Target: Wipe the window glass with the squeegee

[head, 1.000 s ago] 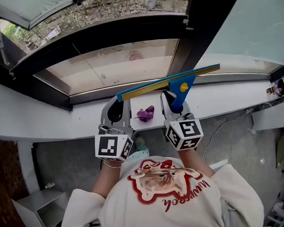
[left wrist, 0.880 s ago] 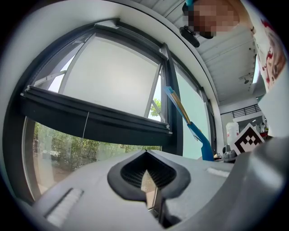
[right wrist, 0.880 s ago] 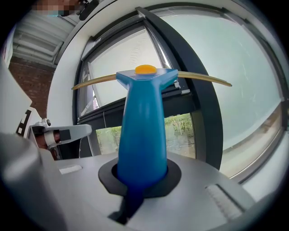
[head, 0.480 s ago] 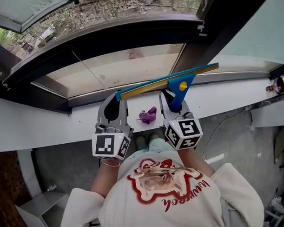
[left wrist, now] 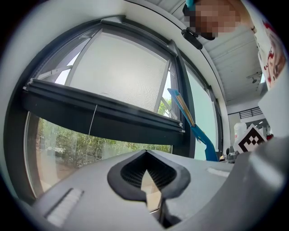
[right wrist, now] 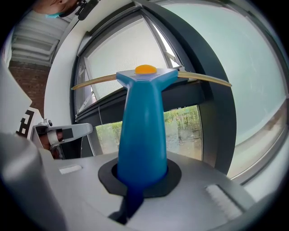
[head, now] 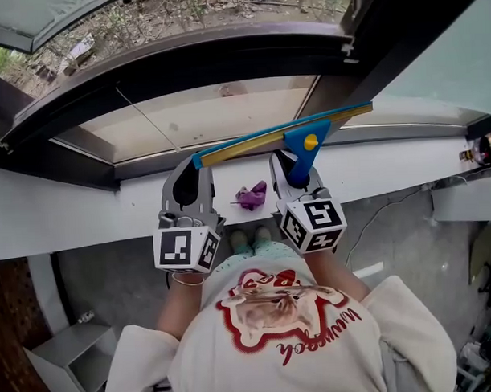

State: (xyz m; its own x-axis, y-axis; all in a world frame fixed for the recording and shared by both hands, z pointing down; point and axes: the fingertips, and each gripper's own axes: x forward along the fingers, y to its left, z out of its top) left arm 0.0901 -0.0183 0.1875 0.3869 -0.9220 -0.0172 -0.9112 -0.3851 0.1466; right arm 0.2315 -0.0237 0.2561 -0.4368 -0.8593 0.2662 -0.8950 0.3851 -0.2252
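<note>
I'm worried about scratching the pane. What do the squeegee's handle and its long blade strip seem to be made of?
Squeegee handle: smooth blue plastic by its look, with a soft sheen and a moulded, tapered shape. Blade strip: a straight yellowish bar with a blue edge. It is likely a metal or plastic channel holding rubber, but the pictures leave that open.

squeegee (head: 260, 141): blue tapered handle, orange button, long yellow-edged blade with blue ends | pose: handle clamped in right gripper (head: 295, 172), blade crosswise, slanting up to the right | place: before the lower frame of the window glass (head: 202, 114) | contact with pane: cannot tell | glass: pale, hazy, greenery beyond
</note>
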